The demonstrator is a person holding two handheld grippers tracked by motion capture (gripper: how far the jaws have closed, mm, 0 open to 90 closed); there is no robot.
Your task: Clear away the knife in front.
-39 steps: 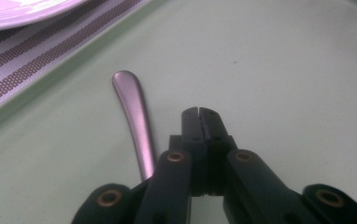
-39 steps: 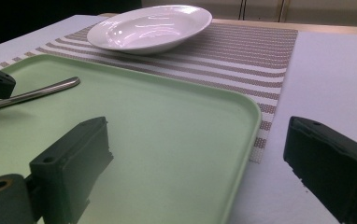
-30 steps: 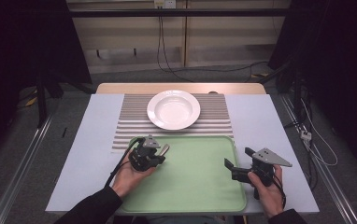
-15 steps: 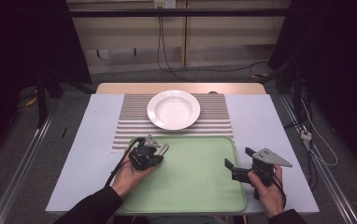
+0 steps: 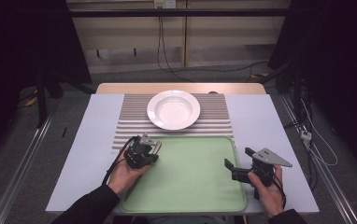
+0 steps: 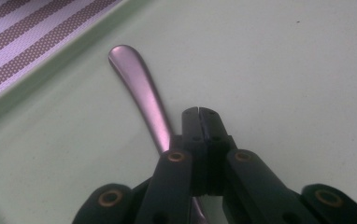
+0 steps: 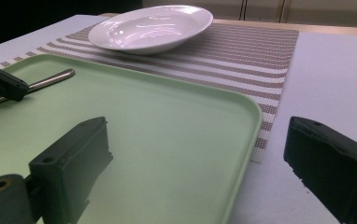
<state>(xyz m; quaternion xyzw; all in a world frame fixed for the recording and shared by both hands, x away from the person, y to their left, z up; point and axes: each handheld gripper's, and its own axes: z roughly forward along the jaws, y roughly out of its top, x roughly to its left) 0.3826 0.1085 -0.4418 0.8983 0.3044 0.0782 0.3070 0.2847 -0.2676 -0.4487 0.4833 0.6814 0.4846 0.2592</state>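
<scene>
A metal utensil handle (image 6: 141, 88) lies on the green tray (image 5: 190, 186) near its far left corner; the end under my gripper is hidden. My left gripper (image 6: 199, 112) rests low over the tray with its jaws pressed together. The handle runs along their left side and under the linkage, not between the pads. In the high view the left gripper (image 5: 151, 151) sits at the tray's upper left, the handle (image 5: 158, 145) poking out past it. My right gripper (image 5: 238, 157) stands open at the tray's right edge, nothing between its fingers (image 7: 74, 154).
A white deep plate (image 5: 173, 108) sits on a striped placemat (image 5: 130, 121) beyond the tray. The table top (image 5: 256, 121) is pale lavender with bare areas on both sides. Cables and dark stands line the floor around the table.
</scene>
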